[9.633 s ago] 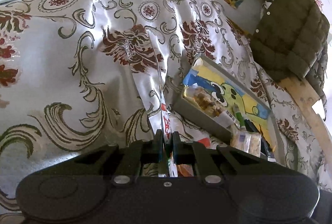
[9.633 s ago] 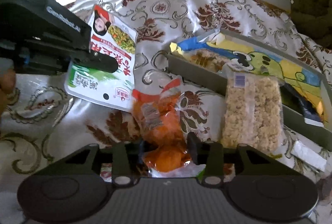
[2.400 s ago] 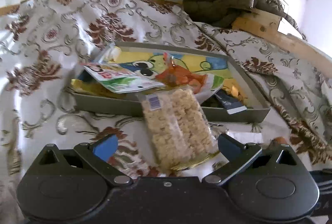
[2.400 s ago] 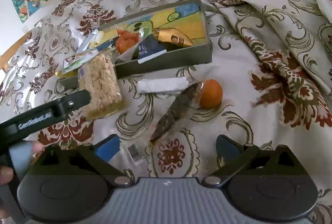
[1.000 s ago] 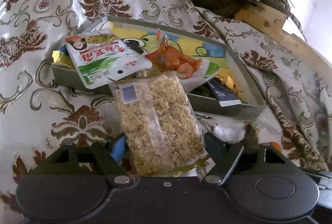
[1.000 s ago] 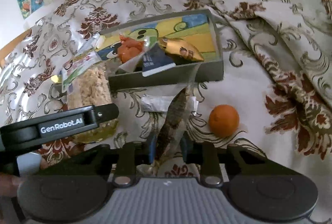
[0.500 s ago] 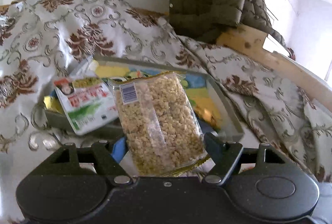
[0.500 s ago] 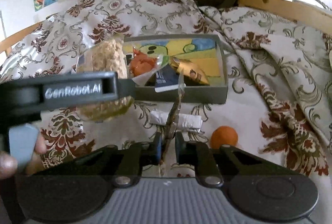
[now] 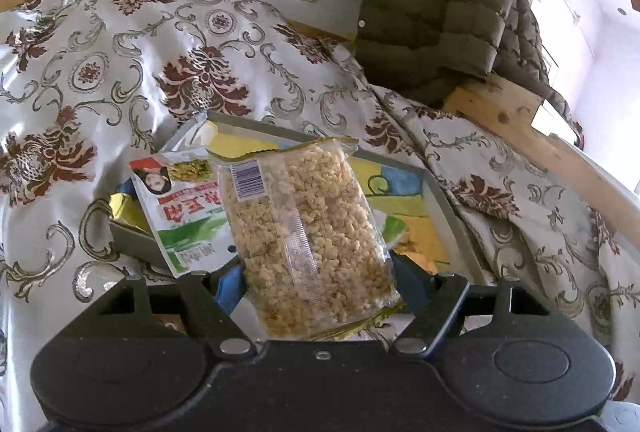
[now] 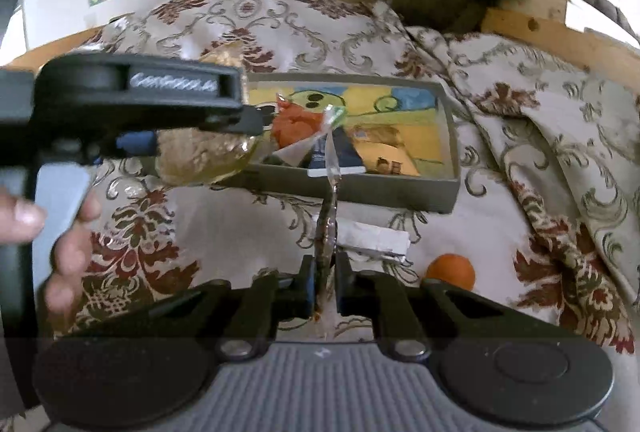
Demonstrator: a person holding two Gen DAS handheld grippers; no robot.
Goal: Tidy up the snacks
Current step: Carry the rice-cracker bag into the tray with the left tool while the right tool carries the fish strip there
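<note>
nearly sorted: two packets are held, both off the bed
left gripper is clamped on the puffed-rice bag, right gripper is pinched on a thin packet; several snacks are already in the tray, while a white bar and an orange are left near it.

Red Chinese characters – upside down – on green-white pouch.

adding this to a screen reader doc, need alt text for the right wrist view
The right tongs pinch a thin clear snack packet edge-on above a patterned bedspread. Behind it a grey tray holds an orange packet and other snacks. The left tongs carry a puffed-grain bag at the left; a white wrapper and an orange lie in front of the tray.
</note>
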